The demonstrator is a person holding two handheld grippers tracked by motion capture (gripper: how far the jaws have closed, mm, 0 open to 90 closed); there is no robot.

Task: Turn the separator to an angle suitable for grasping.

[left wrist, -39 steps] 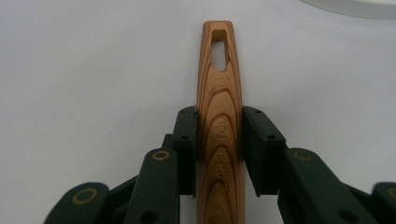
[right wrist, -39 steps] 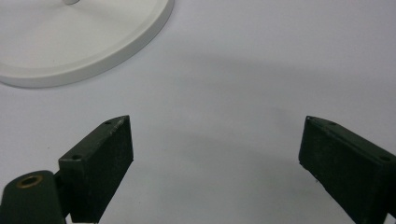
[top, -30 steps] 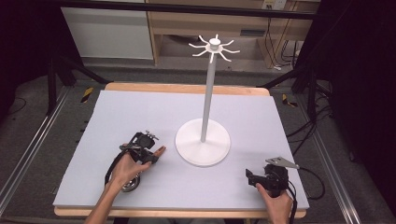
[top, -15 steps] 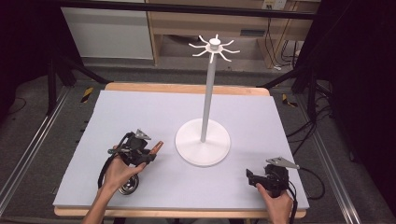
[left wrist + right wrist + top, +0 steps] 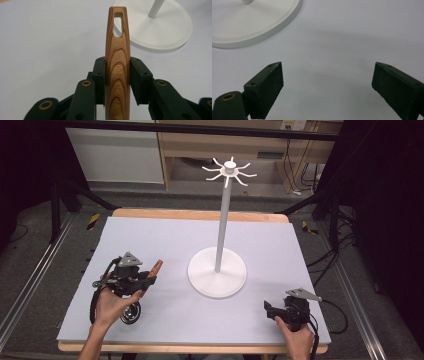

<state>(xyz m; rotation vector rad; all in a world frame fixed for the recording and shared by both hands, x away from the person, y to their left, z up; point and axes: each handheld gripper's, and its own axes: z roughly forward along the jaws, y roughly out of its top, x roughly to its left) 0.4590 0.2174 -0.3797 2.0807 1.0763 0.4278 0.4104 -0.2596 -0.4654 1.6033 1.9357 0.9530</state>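
At about eight o'clock from the stand's base (image 5: pixel 217 279), the left gripper (image 5: pixel 145 282) pinches a wooden handle (image 5: pixel 117 62), its pads pressed on both flat sides. The handle's long axis runs straight out along the jaws, and its slotted end (image 5: pixel 118 25) leads, aimed toward two o'clock at the base. A metal head (image 5: pixel 129 314) of the utensil hangs low behind the hand, near the mat (image 5: pixel 165 235). The hooks (image 5: pixel 229 170) sit at the top of the pole (image 5: pixel 222 225), well above the slot, so I judge the coming move turns on raising the slotted end to a hook. The right gripper (image 5: pixel 268 310) rests at four o'clock from the base, jaws spread and empty, apart from the tool; the left hand is plainly the nearer.
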